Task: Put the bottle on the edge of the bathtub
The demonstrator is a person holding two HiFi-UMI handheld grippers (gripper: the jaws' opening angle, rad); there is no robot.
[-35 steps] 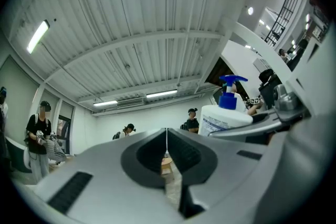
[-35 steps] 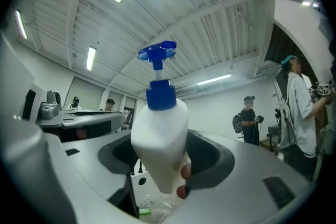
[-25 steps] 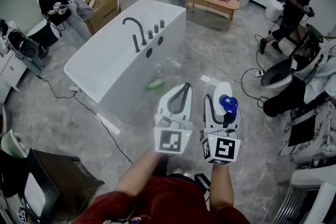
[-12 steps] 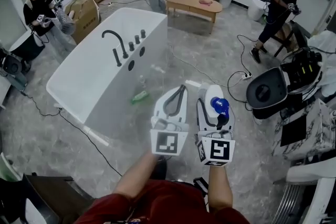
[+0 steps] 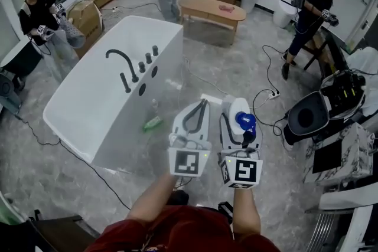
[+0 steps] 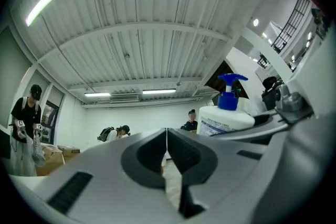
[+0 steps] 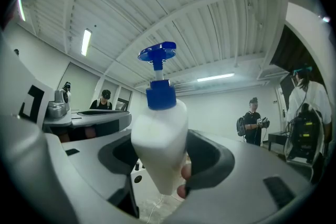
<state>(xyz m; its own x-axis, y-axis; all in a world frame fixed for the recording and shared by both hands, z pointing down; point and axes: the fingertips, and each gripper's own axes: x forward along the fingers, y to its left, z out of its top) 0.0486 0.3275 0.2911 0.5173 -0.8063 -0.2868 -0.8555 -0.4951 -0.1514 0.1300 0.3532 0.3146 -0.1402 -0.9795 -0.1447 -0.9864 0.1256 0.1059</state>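
Right gripper [image 7: 163,165]: jaws set fairly wide and clamped on the lower body of a white bottle [image 7: 159,134], which stands upright between the pads, its blue pump head at the top. Left gripper [image 6: 167,152]: jaws brought together, nothing between them, carried just beside the right gripper at about the same height. The bottle is in the air in front of the person, over the grey marbled floor [image 5: 71,186], well apart from the white bathtub [image 5: 77,106], which lies ahead and to the left; it is not on the tub's edge. A dark arched faucet [image 5: 121,62] and a row of dark knobs sit on the tub's far rim. In the left gripper view the bottle bears a printed label [image 6: 223,126] with lines of dark text, too small to read; no brand can be made out. The marker cube on the left gripper [image 5: 190,162] and the one on the right each show a black-and-white square pattern. A small green object [image 5: 152,123] shows against the tub's near wall; its kind cannot be determined.
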